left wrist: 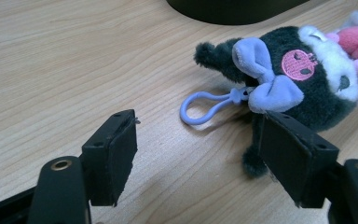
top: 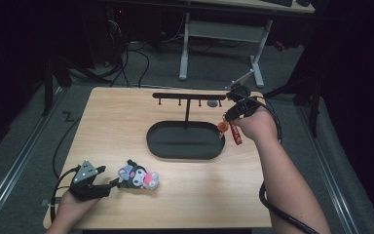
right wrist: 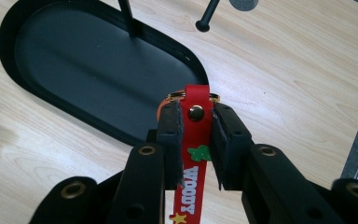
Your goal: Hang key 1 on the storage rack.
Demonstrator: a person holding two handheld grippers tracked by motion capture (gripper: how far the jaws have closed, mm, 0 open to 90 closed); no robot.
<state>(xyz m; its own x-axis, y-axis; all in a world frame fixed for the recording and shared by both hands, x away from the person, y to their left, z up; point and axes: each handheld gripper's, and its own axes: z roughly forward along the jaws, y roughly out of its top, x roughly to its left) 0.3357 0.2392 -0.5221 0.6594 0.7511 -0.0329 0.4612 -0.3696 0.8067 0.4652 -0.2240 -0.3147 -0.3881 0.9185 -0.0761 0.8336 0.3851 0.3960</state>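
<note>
A black plush toy keychain [top: 139, 175] with a lilac bow and a pink skull mark lies on the wooden table [top: 102, 122], its lilac loop [left wrist: 204, 106] flat on the wood. My left gripper [top: 108, 186] stands open just left of it, the plush [left wrist: 303, 74] beyond the right-hand pad [left wrist: 294, 158]. My right gripper [right wrist: 196, 116] is shut on a red "WOODY" strap keychain [right wrist: 195, 154] with a gold ring, held above the right end of the black oval tray [top: 185, 141]. In the high view the strap [top: 235, 133] hangs below that gripper [top: 228, 117].
A black T-shaped hanger rack [top: 187, 96] with several pegs rises from the tray's back. A grey round disc [top: 213, 104] lies by the rack. Cables trail off the table's left and right edges. A desk frame stands beyond the far edge.
</note>
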